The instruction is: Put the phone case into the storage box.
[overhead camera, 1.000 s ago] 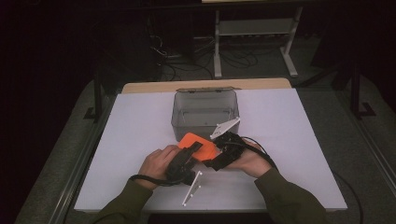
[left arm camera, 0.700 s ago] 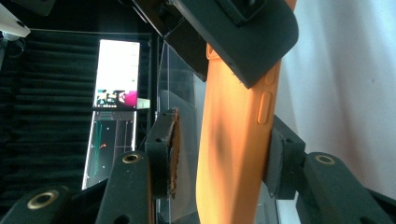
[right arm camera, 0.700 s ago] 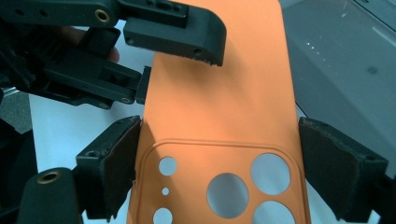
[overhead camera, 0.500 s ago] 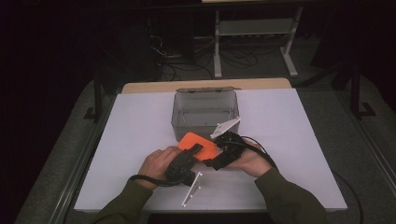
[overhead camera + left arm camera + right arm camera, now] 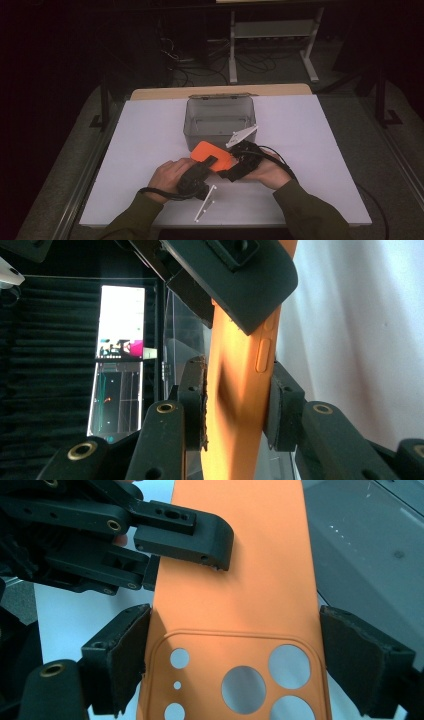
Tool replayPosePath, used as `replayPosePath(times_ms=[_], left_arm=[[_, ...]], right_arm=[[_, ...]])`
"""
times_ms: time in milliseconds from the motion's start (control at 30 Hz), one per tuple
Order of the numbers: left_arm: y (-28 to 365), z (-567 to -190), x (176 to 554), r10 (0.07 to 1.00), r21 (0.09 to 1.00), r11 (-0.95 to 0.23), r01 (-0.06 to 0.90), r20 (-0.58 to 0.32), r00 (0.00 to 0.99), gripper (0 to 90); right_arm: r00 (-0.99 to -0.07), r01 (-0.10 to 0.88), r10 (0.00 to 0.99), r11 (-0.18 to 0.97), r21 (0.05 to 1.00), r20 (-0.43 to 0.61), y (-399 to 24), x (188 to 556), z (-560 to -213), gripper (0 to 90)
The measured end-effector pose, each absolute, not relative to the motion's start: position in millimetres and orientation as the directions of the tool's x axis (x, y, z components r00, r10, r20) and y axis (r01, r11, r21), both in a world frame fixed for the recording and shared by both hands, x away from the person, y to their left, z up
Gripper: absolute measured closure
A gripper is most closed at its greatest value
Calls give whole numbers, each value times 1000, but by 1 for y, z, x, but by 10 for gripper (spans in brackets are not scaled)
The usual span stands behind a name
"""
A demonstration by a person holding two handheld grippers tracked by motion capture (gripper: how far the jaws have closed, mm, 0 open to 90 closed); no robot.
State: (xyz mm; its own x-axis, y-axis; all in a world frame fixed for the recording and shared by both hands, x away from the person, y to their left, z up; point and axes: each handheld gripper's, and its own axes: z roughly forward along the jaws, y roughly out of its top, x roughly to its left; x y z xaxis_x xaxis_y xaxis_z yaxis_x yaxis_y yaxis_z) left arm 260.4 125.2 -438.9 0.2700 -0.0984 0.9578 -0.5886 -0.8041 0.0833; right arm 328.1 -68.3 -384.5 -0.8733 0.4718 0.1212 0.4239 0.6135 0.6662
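An orange phone case (image 5: 209, 151) with round camera holes is held above the white table between both hands. My right gripper (image 5: 235, 645) is shut on it, one pad on each long edge near the camera cut-out. My left gripper (image 5: 235, 390) takes the case across its thickness, seen edge-on. Its jaws have just been closing, and both pads (image 5: 199, 400) now press on the case. In the high view the left gripper (image 5: 212, 162) and the right gripper (image 5: 229, 167) meet at the case, just in front of the box.
A clear grey plastic box (image 5: 192, 127) stands open just behind the hands, at mid-table. The white table top (image 5: 320, 150) stretches to both sides. Cables trail from both grippers toward the near edge. A shelf frame (image 5: 272, 30) stands on the dark floor beyond.
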Motion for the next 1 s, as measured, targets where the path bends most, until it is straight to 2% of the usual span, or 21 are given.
replayPosePath(times_ms=[1000], left_arm=[[125, -438, 260, -135, 74, -799, -597, 945, 298, 751]], right_arm=[[-870, 442, 471, 609, 659, 148, -69, 331, -385, 151]])
